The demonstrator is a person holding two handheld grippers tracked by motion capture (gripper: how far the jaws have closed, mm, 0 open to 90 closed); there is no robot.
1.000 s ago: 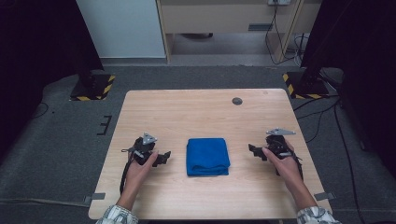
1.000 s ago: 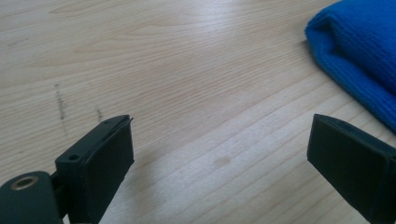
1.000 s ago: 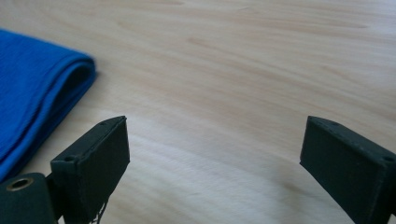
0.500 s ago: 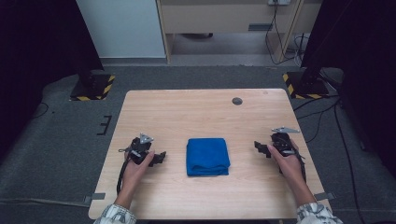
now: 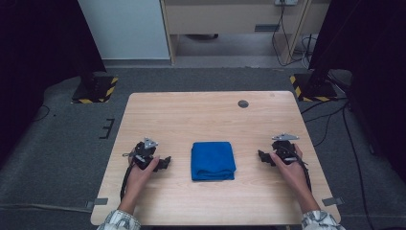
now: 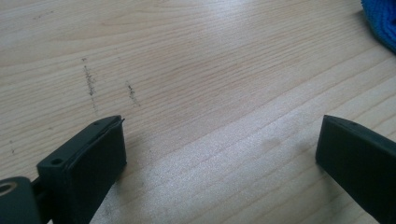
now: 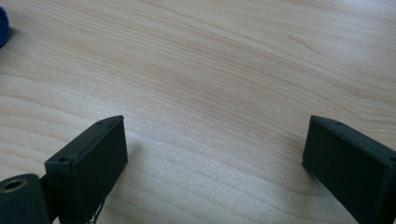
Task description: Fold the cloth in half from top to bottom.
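A folded blue cloth [image 5: 213, 160] lies flat on the wooden table [image 5: 191, 115], near the front middle. My left gripper [image 5: 166, 163] rests on the table to the cloth's left and points toward it. Its jaws have just been opening, and they stand open with bare wood between them in the left gripper view [image 6: 219, 135]. The cloth's corner [image 6: 384, 18] shows at the top right there. My right gripper [image 5: 262, 156] rests to the cloth's right, also open over bare wood [image 7: 215, 135]. An edge of the cloth [image 7: 2, 23] shows at the far left in that view.
A small dark round disc [image 5: 243, 103] sits near the table's far edge. Black stands with yellow-black striped bases [image 5: 95, 88] [image 5: 311, 88] flank the table on the grey floor. A white panel and a wooden cabinet stand beyond.
Both hands stay almost where they were on either side of the cloth. The cloth has not moved.
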